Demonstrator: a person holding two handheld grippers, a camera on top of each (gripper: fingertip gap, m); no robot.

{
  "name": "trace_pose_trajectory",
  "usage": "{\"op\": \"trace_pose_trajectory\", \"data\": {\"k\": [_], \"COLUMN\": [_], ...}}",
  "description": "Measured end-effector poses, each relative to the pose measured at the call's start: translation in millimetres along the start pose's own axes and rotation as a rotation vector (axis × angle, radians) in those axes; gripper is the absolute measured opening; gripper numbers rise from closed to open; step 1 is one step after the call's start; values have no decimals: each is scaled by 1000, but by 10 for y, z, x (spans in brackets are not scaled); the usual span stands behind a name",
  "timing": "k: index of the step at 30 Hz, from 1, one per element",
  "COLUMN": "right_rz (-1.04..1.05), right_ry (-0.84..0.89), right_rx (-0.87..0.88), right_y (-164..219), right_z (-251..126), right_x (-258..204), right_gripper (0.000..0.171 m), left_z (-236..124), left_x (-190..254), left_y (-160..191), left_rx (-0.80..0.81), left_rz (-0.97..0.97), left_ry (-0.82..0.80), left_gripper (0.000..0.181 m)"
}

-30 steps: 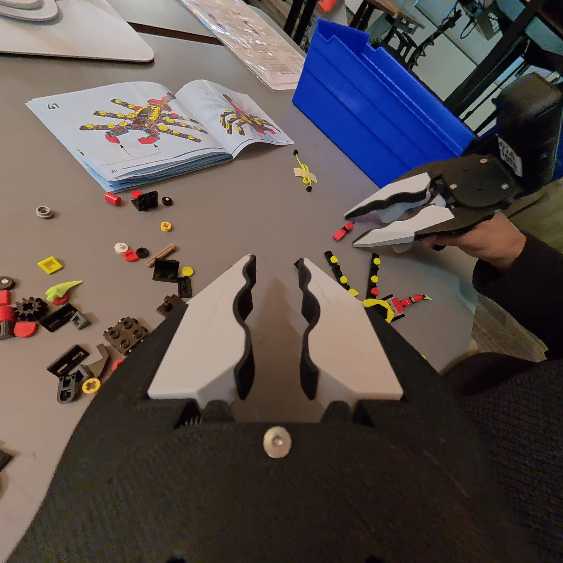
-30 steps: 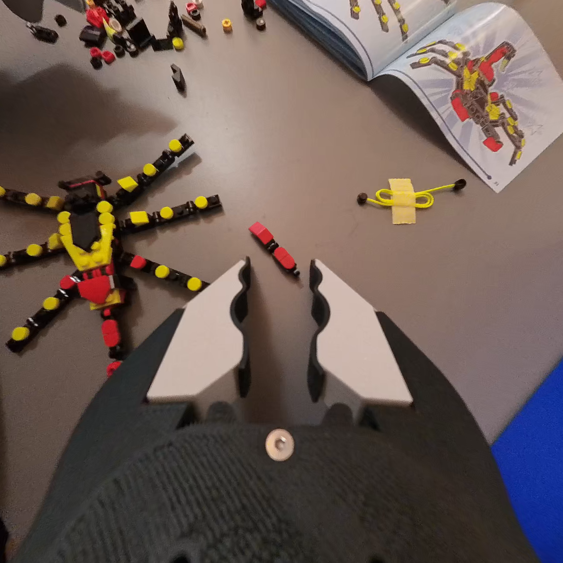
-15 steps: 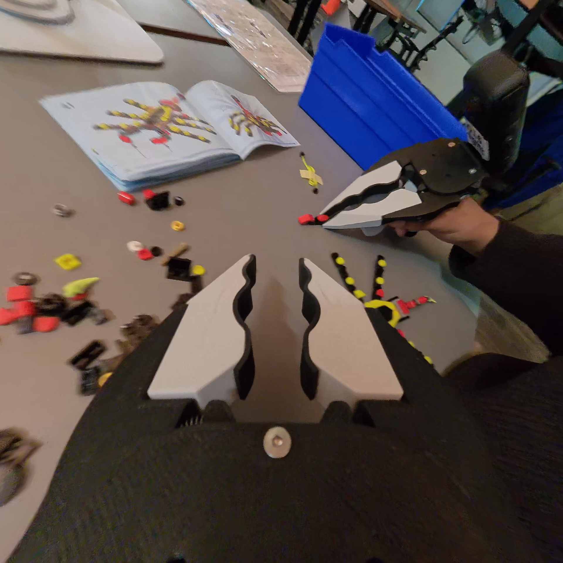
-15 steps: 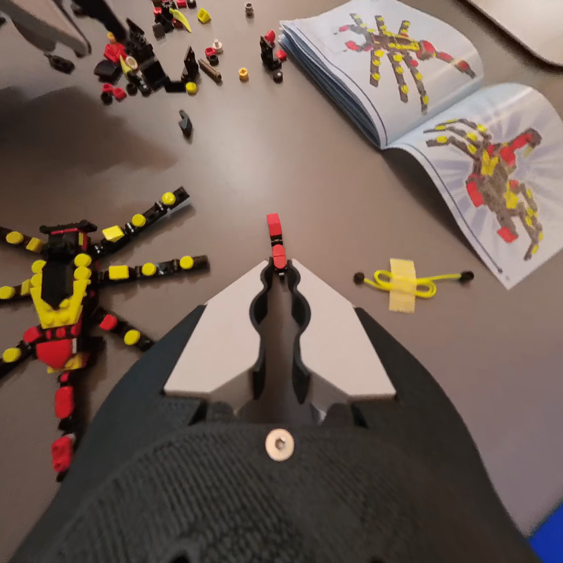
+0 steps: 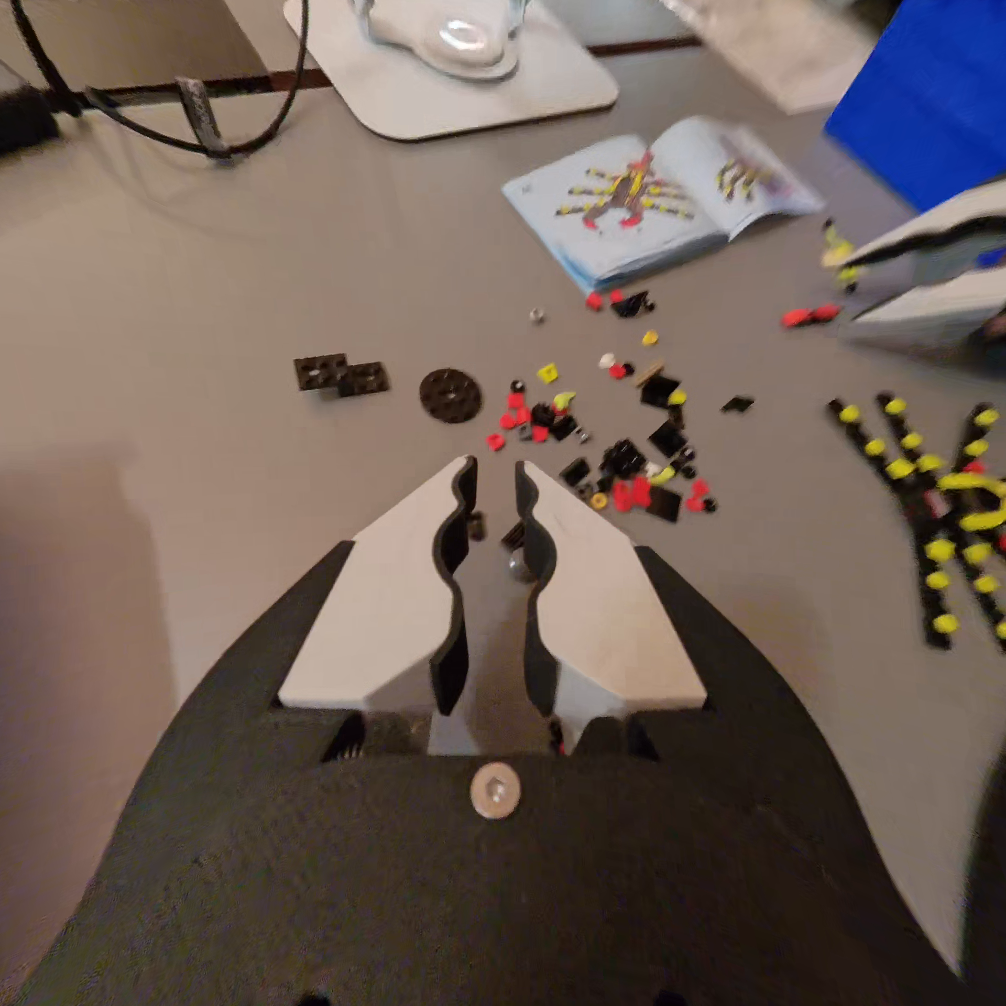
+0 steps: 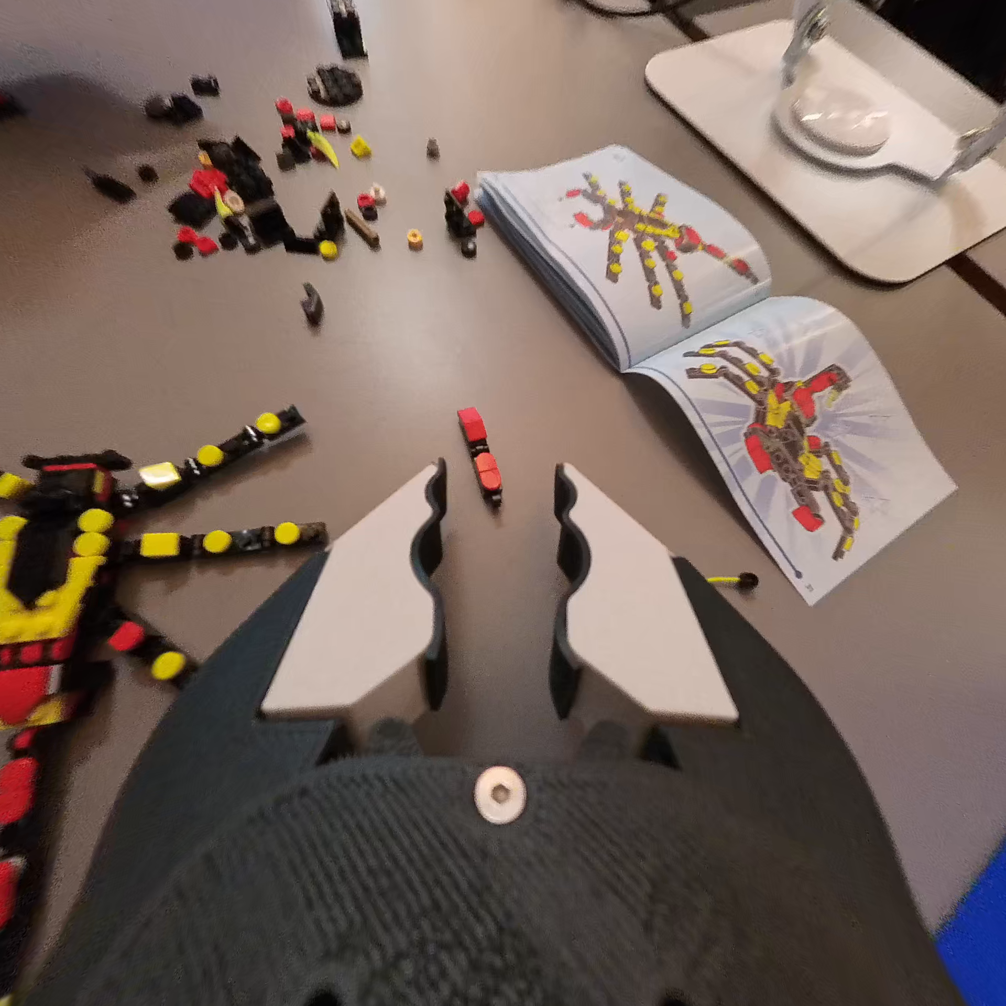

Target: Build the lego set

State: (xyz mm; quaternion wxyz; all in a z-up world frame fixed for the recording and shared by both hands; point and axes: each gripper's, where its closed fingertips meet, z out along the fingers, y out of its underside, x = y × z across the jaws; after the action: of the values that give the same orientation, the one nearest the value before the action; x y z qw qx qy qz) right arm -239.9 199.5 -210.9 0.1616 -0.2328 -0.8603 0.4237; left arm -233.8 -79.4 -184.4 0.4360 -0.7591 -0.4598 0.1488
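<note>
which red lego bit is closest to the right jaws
The small red-and-black assembly lying alone just ahead of the open right gripper; other red pieces sit in the far pile.

No legible writing; booklet (image 6: pixel 707 348) page marks blurred.

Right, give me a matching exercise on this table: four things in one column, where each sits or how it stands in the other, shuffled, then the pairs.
1. small red and black piece
2. instruction booklet
3. spider model
4. right gripper

A. lying open
B. far left on the table
C. open, holding nothing
D. just ahead of the right fingertips

Pairs: 1-D, 2-A, 3-B, 4-C
</note>
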Motion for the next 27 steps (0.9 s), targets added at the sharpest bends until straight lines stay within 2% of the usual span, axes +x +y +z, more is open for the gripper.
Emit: {"op": "trace_pose_trajectory", "data": {"k": [2, 4, 8, 12, 13, 16, 20, 27], "right_rz": [20, 45, 97, 103, 92, 63, 98, 159], "right_ry": [18, 33, 7, -22, -20, 6, 14, 63], "right_rx": [41, 80, 153, 157, 145, 99, 99, 122], "right_y": [-97, -199, -389, -409, -387, -300, -265, -222], "right_z": [-126, -232, -312, -269, -249, -199, -200, -364], "right_x": [-21, -52, -205, -336, -346, -323, -326, -331], "right_gripper": [38, 38, 36, 36, 36, 35, 34, 34], "left_z": [-99, -169, -215, -278, -344, -551, -707, -553], "left_x": [31, 194, 485, 187, 189, 370, 376, 404], "left_y": [37, 134, 540, 620, 634, 674, 914, 1064], "left_rx": [-4, -24, -155, -240, -270, -333, -442, -461], "left_rz": [64, 89, 137, 195, 160, 48, 0, -41], "left_ry": [2, 90, 223, 9, 16, 109, 57, 42], "left_gripper": [7, 7, 12, 12, 7, 17, 20, 31]}}
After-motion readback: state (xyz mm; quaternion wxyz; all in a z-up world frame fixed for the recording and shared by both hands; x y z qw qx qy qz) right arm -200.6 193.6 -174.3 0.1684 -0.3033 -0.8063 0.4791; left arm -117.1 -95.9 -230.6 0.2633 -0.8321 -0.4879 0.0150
